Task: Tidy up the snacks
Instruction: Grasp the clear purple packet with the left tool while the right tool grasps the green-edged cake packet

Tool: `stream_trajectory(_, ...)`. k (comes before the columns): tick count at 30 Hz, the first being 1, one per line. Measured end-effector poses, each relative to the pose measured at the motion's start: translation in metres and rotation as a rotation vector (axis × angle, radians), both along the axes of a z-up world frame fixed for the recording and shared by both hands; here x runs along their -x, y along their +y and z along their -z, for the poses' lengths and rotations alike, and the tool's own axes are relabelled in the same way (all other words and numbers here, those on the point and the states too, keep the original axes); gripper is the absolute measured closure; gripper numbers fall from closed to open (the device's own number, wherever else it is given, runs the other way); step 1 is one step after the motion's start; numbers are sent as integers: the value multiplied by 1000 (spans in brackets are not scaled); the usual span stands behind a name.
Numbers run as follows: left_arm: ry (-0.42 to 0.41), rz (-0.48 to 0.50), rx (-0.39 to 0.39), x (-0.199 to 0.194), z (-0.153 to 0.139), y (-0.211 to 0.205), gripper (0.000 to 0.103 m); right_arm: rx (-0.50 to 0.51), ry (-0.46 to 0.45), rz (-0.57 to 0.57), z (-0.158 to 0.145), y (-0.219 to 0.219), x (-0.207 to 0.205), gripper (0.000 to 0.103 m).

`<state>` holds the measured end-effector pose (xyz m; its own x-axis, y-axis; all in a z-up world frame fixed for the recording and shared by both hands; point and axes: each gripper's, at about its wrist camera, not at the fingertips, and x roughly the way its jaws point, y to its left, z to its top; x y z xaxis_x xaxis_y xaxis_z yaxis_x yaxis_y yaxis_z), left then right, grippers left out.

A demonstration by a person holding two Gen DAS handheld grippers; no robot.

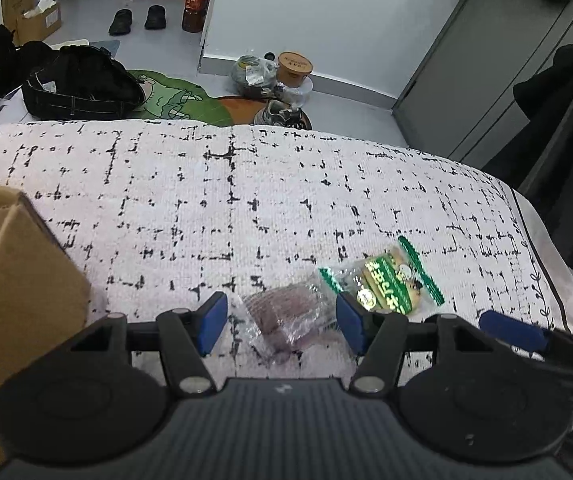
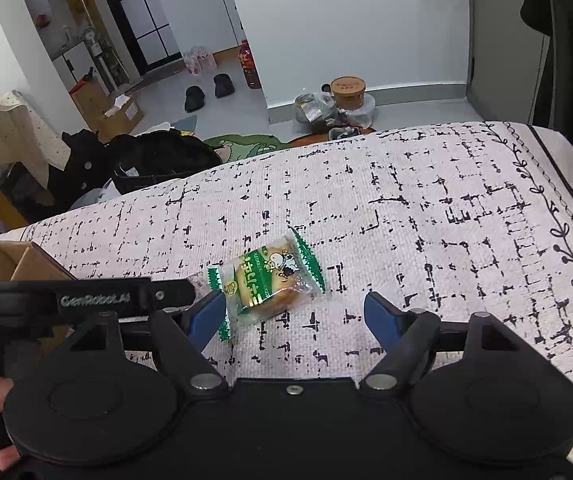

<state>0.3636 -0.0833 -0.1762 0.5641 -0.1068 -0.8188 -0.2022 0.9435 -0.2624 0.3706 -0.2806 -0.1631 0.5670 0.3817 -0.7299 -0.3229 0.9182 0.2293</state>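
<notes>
Black left gripper (image 1: 282,322) & right gripper (image 2: 292,316), blue pads (silver pivot screws).

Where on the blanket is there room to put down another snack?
Free: the wide patterned blanket beyond both snacks, up to its far edge. Crowded: near the grippers, where the brown snack and the green-wrapped cake lie, and by the cardboard box.

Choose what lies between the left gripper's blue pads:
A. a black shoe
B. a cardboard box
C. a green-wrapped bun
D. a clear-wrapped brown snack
D: the clear-wrapped brown snack lies on the patterned cloth between the left gripper pads; the green-wrapped bun sits just beyond the right-hand pad.
</notes>
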Motion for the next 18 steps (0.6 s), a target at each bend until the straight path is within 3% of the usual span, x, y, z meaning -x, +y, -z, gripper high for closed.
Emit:
stream_trajectory(15, 32, 32, -48, -3, 17, 0, 43, 23, -43, -36, 3, 10, -11, 27)
stream_trajectory(18, 28, 26, -33, -1, 21, 4, 48, 29, -52, -60, 4, 17, -13, 25)
